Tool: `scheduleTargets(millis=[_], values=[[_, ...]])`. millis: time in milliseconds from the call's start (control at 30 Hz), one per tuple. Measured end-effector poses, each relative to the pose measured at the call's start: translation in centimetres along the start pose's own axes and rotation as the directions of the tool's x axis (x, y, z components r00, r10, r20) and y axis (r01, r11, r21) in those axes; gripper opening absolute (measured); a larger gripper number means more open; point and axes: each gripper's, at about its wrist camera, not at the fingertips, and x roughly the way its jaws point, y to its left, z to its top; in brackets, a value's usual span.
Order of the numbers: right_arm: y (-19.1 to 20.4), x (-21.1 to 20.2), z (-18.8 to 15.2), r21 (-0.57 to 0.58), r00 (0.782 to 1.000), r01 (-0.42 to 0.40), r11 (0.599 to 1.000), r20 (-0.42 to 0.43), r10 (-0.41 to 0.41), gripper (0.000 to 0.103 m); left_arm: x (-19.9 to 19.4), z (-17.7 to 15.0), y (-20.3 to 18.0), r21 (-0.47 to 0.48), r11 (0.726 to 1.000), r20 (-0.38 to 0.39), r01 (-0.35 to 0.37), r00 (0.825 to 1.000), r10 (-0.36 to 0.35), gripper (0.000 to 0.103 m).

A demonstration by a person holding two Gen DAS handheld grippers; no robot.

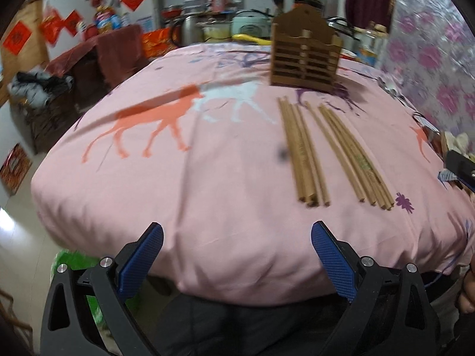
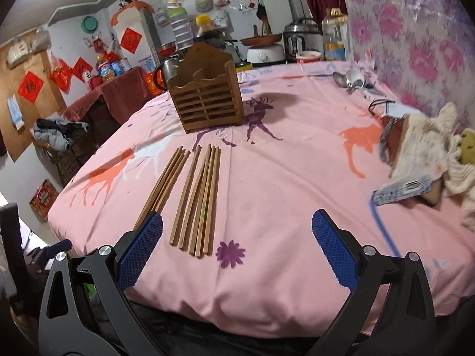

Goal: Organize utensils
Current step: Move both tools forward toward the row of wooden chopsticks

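The wooden chopsticks (image 2: 193, 198) lie in two loose bundles on the pink tablecloth (image 2: 282, 192), just before the slatted wooden holder (image 2: 207, 101). They look light, stiff and prone to roll, so a mid-length pinch seems safest. Left gripper (image 1: 237, 255) and right gripper (image 2: 237, 252) are both spread wide, holding nothing.

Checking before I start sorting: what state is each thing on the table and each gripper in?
left gripper: open, empty, at the near table edge
right gripper: open, empty
chopsticks: two loose bundles lying flat on the cloth
wooden holder: upright, looks empty
spoons: piled at the far right
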Motion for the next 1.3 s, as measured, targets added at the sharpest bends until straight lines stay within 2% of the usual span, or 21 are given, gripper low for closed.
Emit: scheduleTargets(millis=[233,367,600,700,933,1067,1167,1233,1300], values=[[-0.9,1.6,-0.8,-0.003,0.999,0.042,0.999,-0.001,-0.042,0.097,3.0,3.1,-2.4,0.039,0.999,-0.010,0.019,1.000,-0.019,0.097],[-1.9,2.5,-1.1,0.023,0.999,0.043,0.999,-0.023,-0.042,0.097,5.4,4.8,-3.1,0.060,0.998,-0.030,0.000,1.000,0.002,0.097],[-2.5,4.0,-1.6,0.034,0.997,0.048,0.998,-0.065,-0.046,0.097,8.4,6.4,-0.1,-0.029,0.998,-0.077,-0.057,0.996,0.055,0.099],[-2.6,4.3,-1.8,0.034,0.996,0.047,0.998,-0.073,-0.045,0.097,8.4,6.4,1.7,-0.087,0.994,-0.084,-0.062,0.995,0.054,0.099],[-1.9,3.5,-1.8,0.005,0.998,0.052,0.999,-0.044,-0.051,0.097,6.8,5.1,3.5,-0.135,0.988,-0.063,-0.068,0.996,0.060,0.098],[-1.6,3.0,-1.8,-0.005,0.998,0.048,0.999,-0.030,-0.048,0.097,5.5,5.2,5.0,-0.179,0.982,-0.022,-0.056,0.998,0.053,0.098],[-1.5,2.8,-1.8,-0.010,0.998,0.051,0.999,-0.024,-0.051,0.097,5.3,5.7,5.5,-0.194,0.978,-0.006,-0.076,0.997,0.077,0.098],[-1.5,2.7,-1.9,-0.011,0.998,0.049,0.999,-0.024,-0.050,0.097,6.1,5.6,5.1,-0.171,0.981,-0.038,-0.094,0.995,0.089,0.098],[-1.5,2.7,-1.8,-0.012,0.998,0.050,0.999,-0.023,-0.050,0.097,6.7,5.0,4.4,-0.150,0.985,-0.067,-0.080,0.995,0.070,0.098]])
